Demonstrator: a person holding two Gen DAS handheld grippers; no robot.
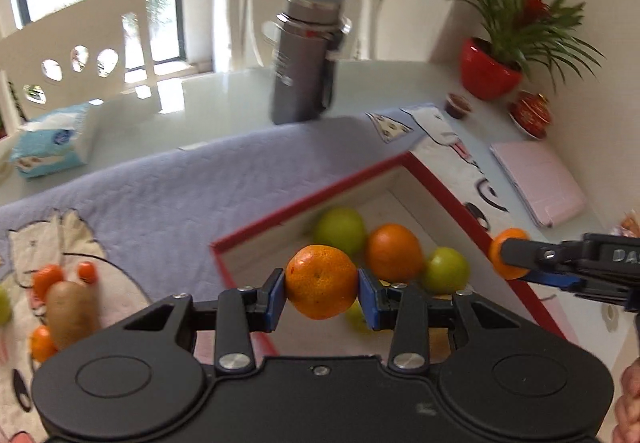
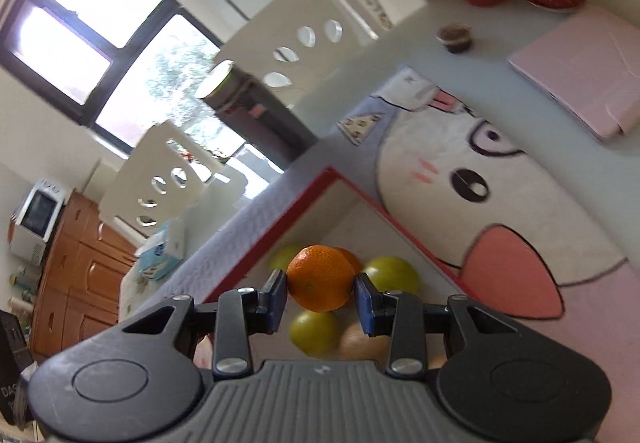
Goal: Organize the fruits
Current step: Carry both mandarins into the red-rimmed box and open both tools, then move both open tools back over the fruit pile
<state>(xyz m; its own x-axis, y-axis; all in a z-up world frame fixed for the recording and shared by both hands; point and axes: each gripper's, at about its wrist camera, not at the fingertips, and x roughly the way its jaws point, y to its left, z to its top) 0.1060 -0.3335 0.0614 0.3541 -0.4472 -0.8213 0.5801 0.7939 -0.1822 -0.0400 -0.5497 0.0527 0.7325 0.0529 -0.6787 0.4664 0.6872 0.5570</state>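
**Both tools carry fruit over the box**

The left tool (image 1: 322, 282) pinches a round orange tangerine (image 1: 321, 281) above the red-rimmed white cardboard box (image 1: 310, 199). At three o'clock, the right tool (image 2: 321, 279) pinches a second orange tangerine (image 2: 320, 277) over that box.

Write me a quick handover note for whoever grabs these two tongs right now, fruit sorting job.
Left tongs: shut on an orange, held above the red-rimmed box.
Right tongs: shut on a second orange, also over the box.
Done: the box already holds green fruits and another orange.
Left: release both oranges into the box, then sort what remains on the mat at the left, small orange fruits and a brown one.
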